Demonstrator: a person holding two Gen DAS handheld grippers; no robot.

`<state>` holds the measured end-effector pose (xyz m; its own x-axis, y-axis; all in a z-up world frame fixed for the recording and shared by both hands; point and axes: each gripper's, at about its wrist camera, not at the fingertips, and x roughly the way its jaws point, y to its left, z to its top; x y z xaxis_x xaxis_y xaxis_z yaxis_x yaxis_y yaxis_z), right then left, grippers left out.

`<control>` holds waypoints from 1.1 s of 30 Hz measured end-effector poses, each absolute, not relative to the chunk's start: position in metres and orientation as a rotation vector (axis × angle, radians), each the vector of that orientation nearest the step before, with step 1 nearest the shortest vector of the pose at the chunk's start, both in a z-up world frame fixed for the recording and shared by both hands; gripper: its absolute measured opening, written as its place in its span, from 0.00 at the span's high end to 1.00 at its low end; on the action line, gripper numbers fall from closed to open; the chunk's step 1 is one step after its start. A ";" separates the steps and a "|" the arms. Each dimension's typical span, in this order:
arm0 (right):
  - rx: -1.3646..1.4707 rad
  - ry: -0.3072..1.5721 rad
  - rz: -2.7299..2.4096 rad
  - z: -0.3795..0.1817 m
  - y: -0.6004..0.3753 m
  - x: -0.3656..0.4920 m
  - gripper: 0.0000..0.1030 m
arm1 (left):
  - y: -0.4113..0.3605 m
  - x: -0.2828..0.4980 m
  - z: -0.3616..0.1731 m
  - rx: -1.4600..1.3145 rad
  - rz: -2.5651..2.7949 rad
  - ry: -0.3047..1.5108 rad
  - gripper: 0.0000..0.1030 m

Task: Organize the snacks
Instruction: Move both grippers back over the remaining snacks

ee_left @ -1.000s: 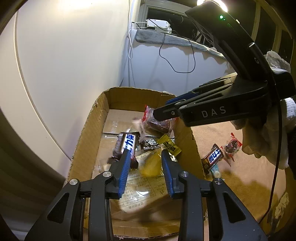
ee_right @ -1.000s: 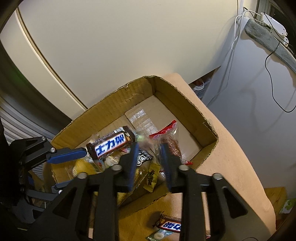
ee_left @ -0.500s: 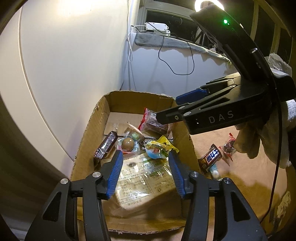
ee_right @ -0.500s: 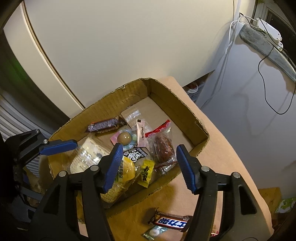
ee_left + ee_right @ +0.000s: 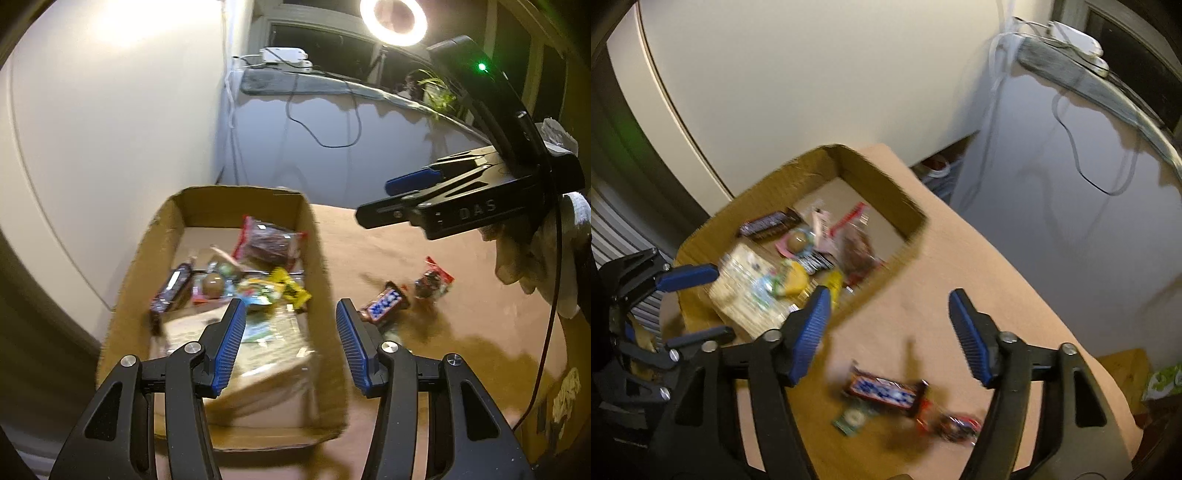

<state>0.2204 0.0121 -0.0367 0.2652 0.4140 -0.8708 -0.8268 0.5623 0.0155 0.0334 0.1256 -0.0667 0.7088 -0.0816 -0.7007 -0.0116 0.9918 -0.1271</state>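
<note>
With both my left tongs (image 5: 290, 345) and right tongs (image 5: 886, 338) spread wide and empty, I'd drop the right pair squarely over the Snickers bar (image 5: 886, 393) lying just below its tips, outside the cardboard box (image 5: 886, 188), gripping across its narrow width.

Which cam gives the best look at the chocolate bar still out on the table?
Right wrist: the chocolate bar lies between the open right gripper fingers, whole though motion-blurred. Left wrist shows it small, off right of the cardboard box, partly behind a fingertip.
</note>
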 end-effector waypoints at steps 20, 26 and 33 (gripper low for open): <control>-0.423 1.074 0.752 -0.072 -0.137 0.255 0.30 | 0.029 0.044 -0.091 -0.108 -0.182 0.872 0.52; -0.453 1.092 0.792 -0.095 -0.152 0.251 0.30 | 0.014 0.045 -0.109 -0.123 -0.182 0.919 0.52; -0.550 1.075 0.877 -0.114 -0.159 0.239 0.43 | 0.005 0.058 -0.126 -0.116 -0.135 0.964 0.52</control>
<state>0.2395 -0.1589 -0.1136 0.2030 0.3410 -0.9179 -0.8306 0.5565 0.0230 0.0577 0.0047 -0.1263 0.5632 -0.1660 -0.8095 0.0629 0.9854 -0.1583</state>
